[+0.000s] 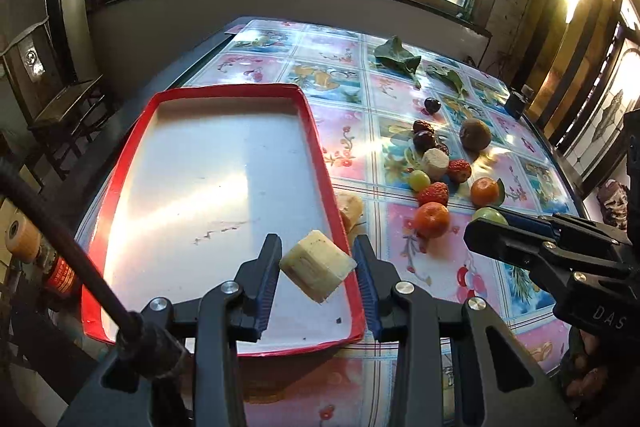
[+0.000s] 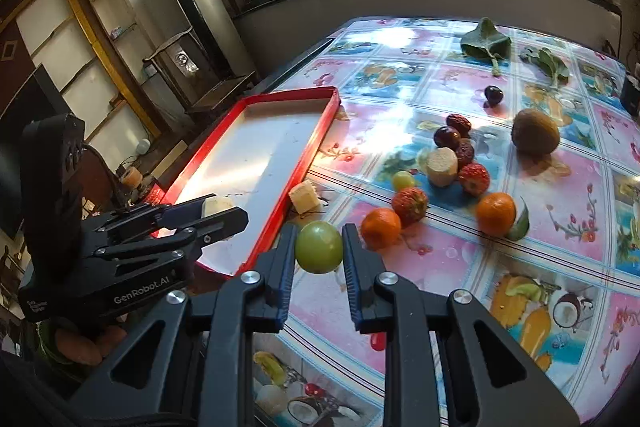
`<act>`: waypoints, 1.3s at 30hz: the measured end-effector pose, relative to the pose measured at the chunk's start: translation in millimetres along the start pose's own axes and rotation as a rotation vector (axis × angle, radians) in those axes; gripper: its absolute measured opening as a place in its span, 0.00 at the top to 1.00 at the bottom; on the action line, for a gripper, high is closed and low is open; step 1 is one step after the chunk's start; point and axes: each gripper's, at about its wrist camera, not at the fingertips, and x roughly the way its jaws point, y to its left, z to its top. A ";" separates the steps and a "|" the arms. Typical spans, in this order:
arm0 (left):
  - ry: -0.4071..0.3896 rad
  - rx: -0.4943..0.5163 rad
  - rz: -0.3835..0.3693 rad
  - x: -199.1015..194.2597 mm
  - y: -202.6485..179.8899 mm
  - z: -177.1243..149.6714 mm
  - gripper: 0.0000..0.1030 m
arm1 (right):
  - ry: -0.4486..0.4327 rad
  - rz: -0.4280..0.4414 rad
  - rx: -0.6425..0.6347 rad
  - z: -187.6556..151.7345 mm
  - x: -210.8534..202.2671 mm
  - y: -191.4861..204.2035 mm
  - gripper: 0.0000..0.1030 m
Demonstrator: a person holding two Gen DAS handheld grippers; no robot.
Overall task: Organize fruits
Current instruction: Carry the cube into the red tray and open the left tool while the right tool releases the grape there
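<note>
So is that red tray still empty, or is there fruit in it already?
Empty. The red tray shows only its bare white floor; the pale chunk sits gripped in the left tool above it.

My right gripper [image 2: 319, 247] is clamped on a green grape [image 2: 319, 247], held above the table [image 2: 440, 267]. At left, my left gripper [image 2: 218, 211] grips a pale chunk [image 2: 216, 205] over the red tray [image 2: 256, 163]. A second pale chunk [image 2: 305, 197] lies just outside the tray's rim. Loose on the table: two oranges [image 2: 381, 228], two strawberries [image 2: 409, 205], another grape [image 2: 403, 179], a kiwi [image 2: 535, 136], dates [image 2: 459, 124], a cork-like cylinder [image 2: 441, 166], and leaves [image 2: 486, 43] at the far side.
</note>
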 end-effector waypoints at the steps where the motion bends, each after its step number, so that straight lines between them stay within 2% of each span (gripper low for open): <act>1: -0.002 -0.007 0.002 -0.4 4.2 0.5 0.65 | 0.003 0.002 -0.007 0.9 2.5 2.6 0.76; 18: 0.006 -0.084 0.046 3.5 50.4 4.7 0.65 | 0.058 0.058 -0.069 22.1 47.2 36.5 0.76; 27: 0.073 -0.094 0.050 27.0 70.1 3.3 0.65 | 0.139 0.133 -0.126 18.2 89.0 65.5 0.76; 34: 0.120 -0.116 0.057 52.1 89.3 1.7 0.65 | 0.214 0.112 -0.159 9.4 126.8 78.3 0.76; 39: 0.107 -0.114 0.085 56.0 102.7 10.2 0.64 | 0.234 0.083 -0.168 12.0 145.1 75.2 0.76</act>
